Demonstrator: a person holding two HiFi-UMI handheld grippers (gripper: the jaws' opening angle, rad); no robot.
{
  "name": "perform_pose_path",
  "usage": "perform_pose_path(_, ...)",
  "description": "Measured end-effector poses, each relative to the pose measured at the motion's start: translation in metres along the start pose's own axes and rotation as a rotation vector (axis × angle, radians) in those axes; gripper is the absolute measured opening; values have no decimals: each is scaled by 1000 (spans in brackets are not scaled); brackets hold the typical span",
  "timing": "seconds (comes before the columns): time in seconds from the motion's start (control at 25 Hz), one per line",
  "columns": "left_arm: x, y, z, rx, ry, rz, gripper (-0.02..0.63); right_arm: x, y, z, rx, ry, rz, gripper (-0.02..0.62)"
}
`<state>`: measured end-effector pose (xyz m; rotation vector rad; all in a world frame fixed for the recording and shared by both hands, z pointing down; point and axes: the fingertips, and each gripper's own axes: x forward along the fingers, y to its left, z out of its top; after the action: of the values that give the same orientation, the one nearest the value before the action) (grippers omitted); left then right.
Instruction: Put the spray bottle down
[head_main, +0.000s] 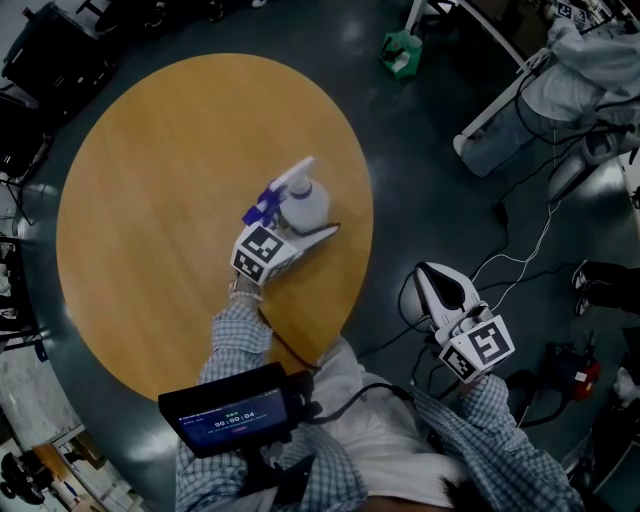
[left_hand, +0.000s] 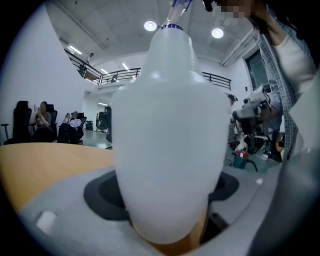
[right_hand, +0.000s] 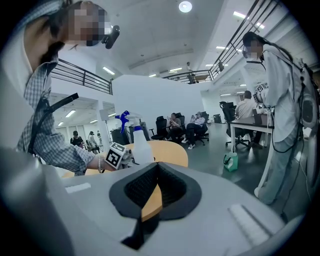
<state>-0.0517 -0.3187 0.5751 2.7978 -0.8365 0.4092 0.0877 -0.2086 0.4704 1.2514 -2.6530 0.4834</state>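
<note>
White translucent plastic, topped with a blue trigger head, made up the spray bottle (head_main: 308, 198), which stood upright near the right edge of the round wooden table (head_main: 170, 180). The left gripper (head_main: 300, 220) had its jaws clamped on the bottle's lower body, one from each side, and the left gripper view showed the bottle (left_hand: 167, 150) filling the space between them. Bare wood showed just under the rounded base; whether the base touched the surface could not be told. The right gripper (head_main: 437, 280) was off the table, beyond its right edge and over the dark grey floor (head_main: 430, 150), with cables beneath it. Its black pads (right_hand: 172, 187) were together with nothing between them. A green bag (head_main: 402, 52) sat on the floor beyond the table's far right edge.
</note>
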Motion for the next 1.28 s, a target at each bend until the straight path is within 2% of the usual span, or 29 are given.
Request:
perform_pose_path(0.08,-1,1,2,-31,-10,3,422,1,1,-1,2,1,2,3)
perform_pose_path(0.2,-2,-1,-1,-29,16,9,433,0,2,-1,3,-2,4,3)
perform_pose_path(0.44,-15,7,-7,-105,-42,55,454,-4,3,-2,5,-7,1,3)
perform_pose_path(0.72,-34,-10,-9,-117,-36,97,454,-16,9,-3,4,-15,18,3)
perform_pose_path(1.0,-79,-40,11,-114,-94,168,441,-19,28,7,-11,-54,50,3)
perform_pose_path(1.04,-86,-44,18,-111,-111,182,413,-19,29,9,-14,-62,52,3)
perform_pose_path(1.08,-94,-48,26,-112,-133,200,354,-19,31,13,-16,-71,54,3)
perform_pose_path(1.16,-112,-57,44,-120,-179,231,193,-20,37,23,-20,-88,56,3)
perform_pose_path(1.2,-121,-63,50,-122,-194,241,143,-21,40,27,-21,-94,58,3)
perform_pose_path(1.28,-132,-75,55,-114,-203,251,124,-22,45,30,-22,-101,64,3)
